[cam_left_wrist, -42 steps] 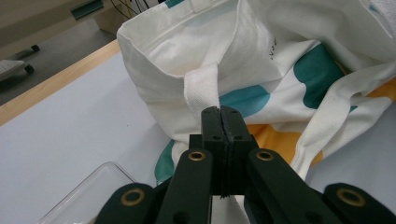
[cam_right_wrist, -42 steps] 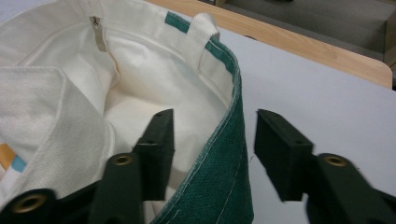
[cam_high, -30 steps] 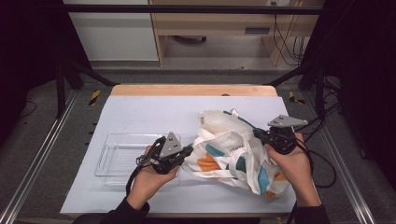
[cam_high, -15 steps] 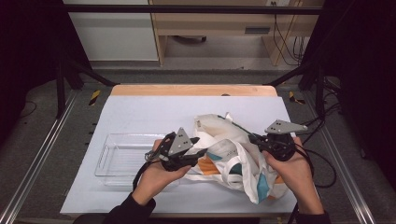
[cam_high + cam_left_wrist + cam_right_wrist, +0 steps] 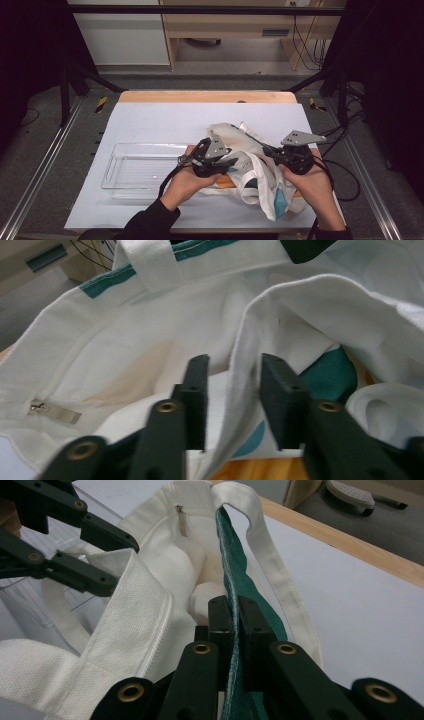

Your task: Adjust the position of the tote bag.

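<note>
Clamping tote bag (image 5: 150,630) rim, right tongs (image 5: 235,615); left tongs (image 5: 232,390) closing, astride opposite rim, unpinched.

1 tote bag (image 5: 252,165), 1 clear tray (image 5: 142,167), 2 grippers, perhaps 2 bag straps.

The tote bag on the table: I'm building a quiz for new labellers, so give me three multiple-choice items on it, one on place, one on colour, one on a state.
1. The clear tray lies where, in the high view?
A. left of the tote bag
B. right of it
C. on top of it

2. The bag's rim trim is:
A. red
B. teal
C. black

3. The right claw is:
A. wide open
B. shut on the bag's teal rim
C. holding the tray

Key: 1 A, the tray sits left of the bag; 2 B, teal band along the rim; 3 B, both pads press the teal edge.
</note>
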`<state>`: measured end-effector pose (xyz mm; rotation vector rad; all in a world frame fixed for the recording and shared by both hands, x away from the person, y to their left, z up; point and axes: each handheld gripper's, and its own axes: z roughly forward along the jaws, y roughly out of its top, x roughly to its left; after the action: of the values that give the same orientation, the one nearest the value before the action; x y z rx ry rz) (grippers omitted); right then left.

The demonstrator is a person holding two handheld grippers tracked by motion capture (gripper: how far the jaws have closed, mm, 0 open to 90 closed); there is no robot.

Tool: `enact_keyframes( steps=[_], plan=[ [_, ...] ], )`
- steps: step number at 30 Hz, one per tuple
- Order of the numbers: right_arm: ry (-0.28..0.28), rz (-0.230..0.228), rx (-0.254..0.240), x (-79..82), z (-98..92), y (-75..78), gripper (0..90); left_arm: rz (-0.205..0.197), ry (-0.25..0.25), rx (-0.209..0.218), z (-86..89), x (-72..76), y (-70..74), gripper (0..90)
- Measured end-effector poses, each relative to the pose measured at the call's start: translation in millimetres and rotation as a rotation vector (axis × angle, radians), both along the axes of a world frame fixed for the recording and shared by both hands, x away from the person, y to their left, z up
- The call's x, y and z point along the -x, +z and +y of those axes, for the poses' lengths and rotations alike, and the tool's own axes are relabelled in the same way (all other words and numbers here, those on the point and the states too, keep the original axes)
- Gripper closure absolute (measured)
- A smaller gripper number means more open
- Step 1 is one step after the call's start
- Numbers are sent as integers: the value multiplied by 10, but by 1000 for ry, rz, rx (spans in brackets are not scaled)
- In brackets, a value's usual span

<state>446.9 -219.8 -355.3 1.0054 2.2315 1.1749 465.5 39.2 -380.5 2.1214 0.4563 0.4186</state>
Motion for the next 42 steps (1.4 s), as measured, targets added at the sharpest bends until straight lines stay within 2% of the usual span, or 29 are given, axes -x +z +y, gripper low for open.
enact_keyframes(
  steps=[6, 11, 18, 22, 25, 29, 35, 38, 41, 42],
  plan=[
    [28, 9, -10, -1, 18, -25, 865, -9, -5, 7, 20, 59, -44, 817],
    [38, 15, -16, -11, 18, -57, 864, -40, -10, -6, 44, 211, -102, 859],
    [37, 21, -31, -14, -6, -72, 864, -51, -10, 2, 135, 384, -205, 870],
    [38, 22, -54, -38, -28, -95, 864, -48, 4, 33, 192, 467, -305, 871],
    [28, 23, -66, -61, -54, -117, 864, -45, 3, 19, 191, 511, -376, 873],
    [17, 26, -74, -64, -64, -120, 864, -67, 5, -8, 197, 558, -414, 874],
    [-3, 15, -22, -115, -39, -52, 866, -64, 13, -8, 215, 590, -442, 875],
    [-28, 6, -18, -164, -64, -22, 867, -61, 20, 1, 225, 619, -471, 875],
    [-52, -5, -28, -194, -103, -41, 867, -61, 16, -3, 238, 646, -504, 875],
    [-60, -7, -37, -190, -112, -56, 867, -68, 12, -17, 245, 651, -509, 876]
  ],
)
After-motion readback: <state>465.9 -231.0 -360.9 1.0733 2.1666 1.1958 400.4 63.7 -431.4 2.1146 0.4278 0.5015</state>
